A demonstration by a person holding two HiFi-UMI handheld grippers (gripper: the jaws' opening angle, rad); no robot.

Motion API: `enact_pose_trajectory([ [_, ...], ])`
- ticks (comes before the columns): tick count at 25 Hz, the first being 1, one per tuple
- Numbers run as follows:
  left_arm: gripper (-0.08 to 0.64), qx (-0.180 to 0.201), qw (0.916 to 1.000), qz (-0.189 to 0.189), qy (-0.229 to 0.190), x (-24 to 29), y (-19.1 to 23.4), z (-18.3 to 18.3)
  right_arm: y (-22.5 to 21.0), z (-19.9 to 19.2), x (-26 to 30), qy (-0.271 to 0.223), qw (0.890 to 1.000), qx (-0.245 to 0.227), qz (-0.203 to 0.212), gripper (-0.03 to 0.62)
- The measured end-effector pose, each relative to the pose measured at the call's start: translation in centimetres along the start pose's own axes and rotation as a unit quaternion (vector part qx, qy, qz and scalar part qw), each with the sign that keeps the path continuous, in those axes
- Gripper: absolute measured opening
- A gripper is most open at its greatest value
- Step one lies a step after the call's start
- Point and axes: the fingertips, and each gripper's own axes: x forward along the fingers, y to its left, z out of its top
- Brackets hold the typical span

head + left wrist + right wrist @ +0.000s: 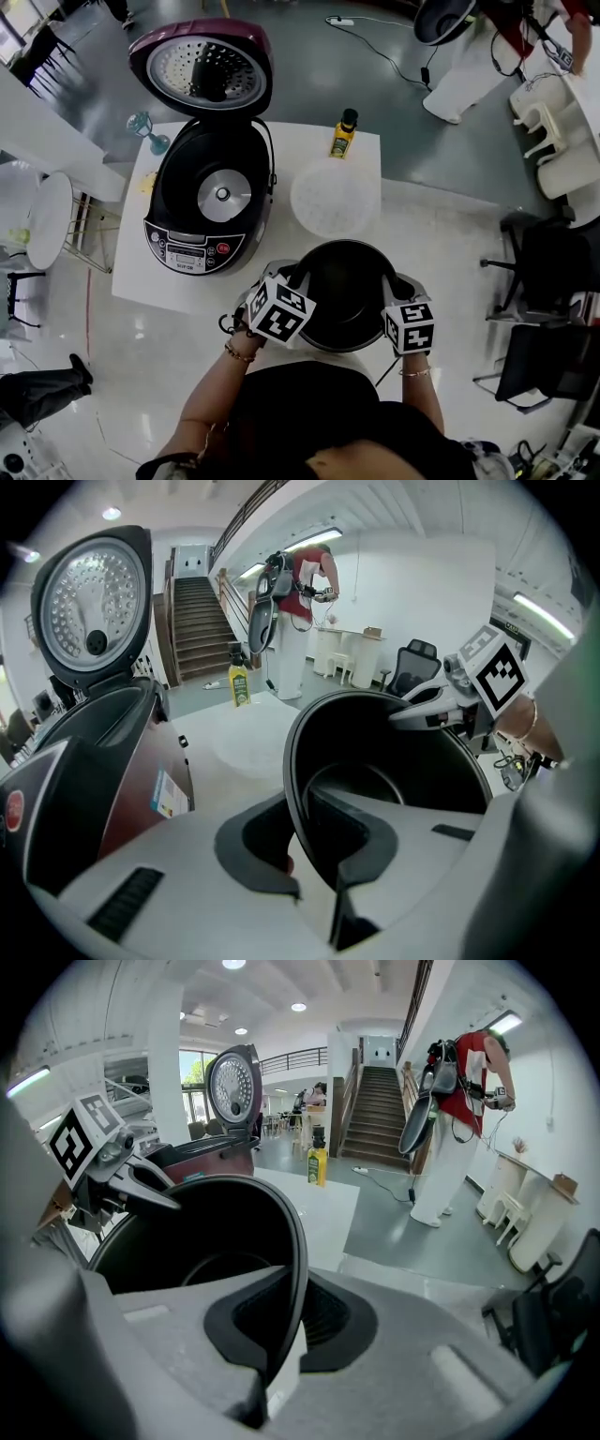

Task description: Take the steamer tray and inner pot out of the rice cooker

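The black inner pot (349,292) hangs over the front edge of the white table (131,272), held by its rim from both sides. My left gripper (298,279) is shut on the left rim (292,789), one jaw inside the pot and one outside. My right gripper (398,289) is shut on the right rim (298,1269) in the same way. The open rice cooker (208,202) stands at the table's left with its lid (202,70) raised and its bare heating plate showing. The round translucent steamer tray (335,197) lies on the table to the right of the cooker.
A yellow bottle (344,133) stands at the table's back edge, a teal glass (145,127) at its back left corner. Black chairs (544,262) are on the right, a white round stool (47,220) on the left. A person (487,56) stands far behind.
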Motion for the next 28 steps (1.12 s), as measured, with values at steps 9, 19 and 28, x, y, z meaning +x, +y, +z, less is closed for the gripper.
enact_pose_trajectory([
  [9, 0.041, -0.002, 0.9998, -0.003, 0.017, 1.1, 0.4, 0.2, -0.6, -0.1, 1.2, 0.011, 1.000, 0.005, 0.009, 0.011],
  [19, 0.041, -0.020, 0.9990, -0.005, 0.041, 1.2, 2.0, -1.4, 1.0, 0.0, 2.8, 0.024, 0.999, 0.009, 0.027, 0.011],
  [28, 0.041, -0.032, 0.9988, -0.003, 0.038, 1.2, 2.7, -1.5, 1.2, 0.4, 3.6, 0.026, 0.999, 0.007, 0.034, 0.011],
])
